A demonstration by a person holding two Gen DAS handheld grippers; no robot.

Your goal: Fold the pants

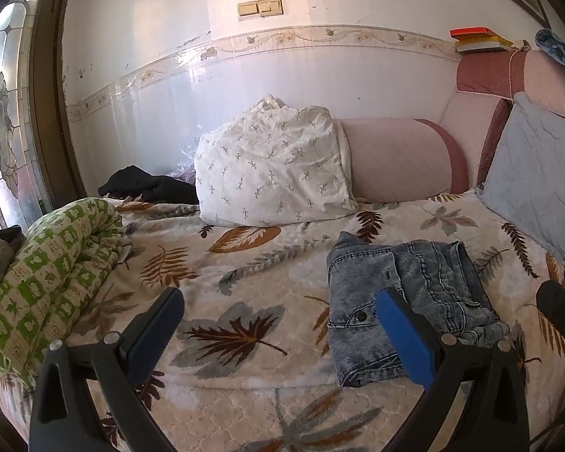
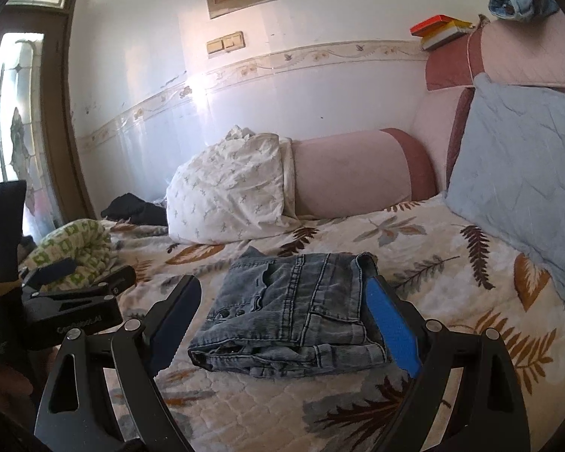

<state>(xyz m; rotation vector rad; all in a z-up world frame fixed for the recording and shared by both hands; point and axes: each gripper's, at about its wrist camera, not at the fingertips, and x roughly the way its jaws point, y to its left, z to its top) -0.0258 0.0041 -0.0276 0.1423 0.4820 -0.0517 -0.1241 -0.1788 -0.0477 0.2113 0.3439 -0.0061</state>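
Grey-blue jeans (image 1: 406, 301) lie folded into a compact stack on the leaf-patterned bedspread (image 1: 245, 263). In the right wrist view the jeans (image 2: 293, 309) lie straight ahead, between the fingers' lines. My left gripper (image 1: 278, 293) is open and empty, hovering left of the jeans; its right finger (image 1: 403, 335) overlaps the stack's edge in view. My right gripper (image 2: 282, 293) is open and empty, close in front of the jeans. The left gripper's body (image 2: 71, 301) shows at the left of the right wrist view.
A white patterned pillow (image 1: 271, 165), a pink bolster (image 1: 399, 158) and a light blue cushion (image 1: 538, 180) line the back and right. A rolled green-white blanket (image 1: 52, 275) lies at the left, a black garment (image 1: 147, 188) behind it. Books (image 1: 478, 39) sit on the headboard.
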